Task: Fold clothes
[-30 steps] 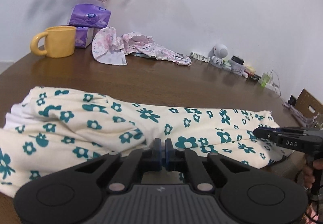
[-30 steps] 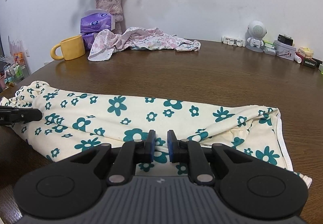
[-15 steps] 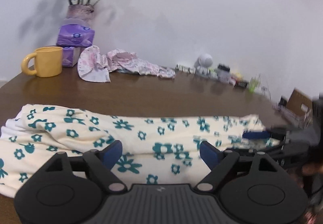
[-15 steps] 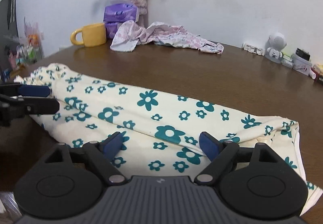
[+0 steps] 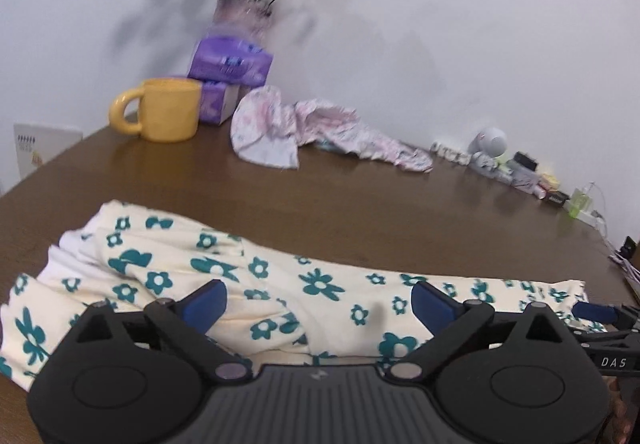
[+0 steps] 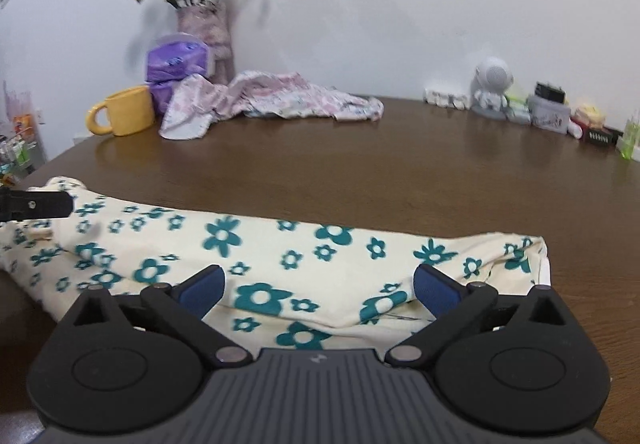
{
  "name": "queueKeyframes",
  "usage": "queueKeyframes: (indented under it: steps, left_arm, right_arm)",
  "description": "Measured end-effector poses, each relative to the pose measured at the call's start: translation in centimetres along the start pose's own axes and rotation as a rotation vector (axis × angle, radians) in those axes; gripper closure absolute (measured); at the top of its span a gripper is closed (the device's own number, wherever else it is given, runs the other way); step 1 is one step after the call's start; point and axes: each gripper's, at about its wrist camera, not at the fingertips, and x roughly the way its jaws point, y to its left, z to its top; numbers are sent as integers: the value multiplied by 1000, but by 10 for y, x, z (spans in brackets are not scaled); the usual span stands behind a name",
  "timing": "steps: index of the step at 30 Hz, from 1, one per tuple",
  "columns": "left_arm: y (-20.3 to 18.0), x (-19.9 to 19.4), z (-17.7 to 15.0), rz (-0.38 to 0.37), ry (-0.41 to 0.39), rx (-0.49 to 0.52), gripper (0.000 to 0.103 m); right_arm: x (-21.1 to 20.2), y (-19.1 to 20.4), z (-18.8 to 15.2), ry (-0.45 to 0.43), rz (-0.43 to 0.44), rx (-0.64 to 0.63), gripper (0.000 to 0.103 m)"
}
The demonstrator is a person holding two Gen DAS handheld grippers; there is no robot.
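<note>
Item: floral garment point(image 6: 280, 268), cream w/ teal flowers, folded into a long band along near edge of worktop point(image 6: 400, 172).
Step (est.): release after a fold. Left gripper point(image 5: 318, 302) & right gripper point(image 6: 318, 294) fingers have just been opening, now wide, cloth lying below, nothing pinched.
Next (est.): regrip at band ends, bring one end over the other; thin layers may slip.
Surroundings: brown wood worktop; far side has pink garment point(image 6: 280, 100), yellow mug point(image 6: 128, 116), tissue packs point(image 6: 176, 62), vase w/ dried roses point(image 6: 208, 32), small clutter far right; white wall.
</note>
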Motion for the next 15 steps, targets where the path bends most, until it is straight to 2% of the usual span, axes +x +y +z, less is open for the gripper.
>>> queueKeyframes:
  steps: [6, 15]
  left_arm:
    - [-7, 15, -8, 37, 31, 73, 0]
    - [-16, 22, -11, 73, 53, 122, 0]
  right_arm:
    - [13, -9, -1, 73, -21, 59, 1]
    - [14, -4, -3, 81, -34, 42, 1]
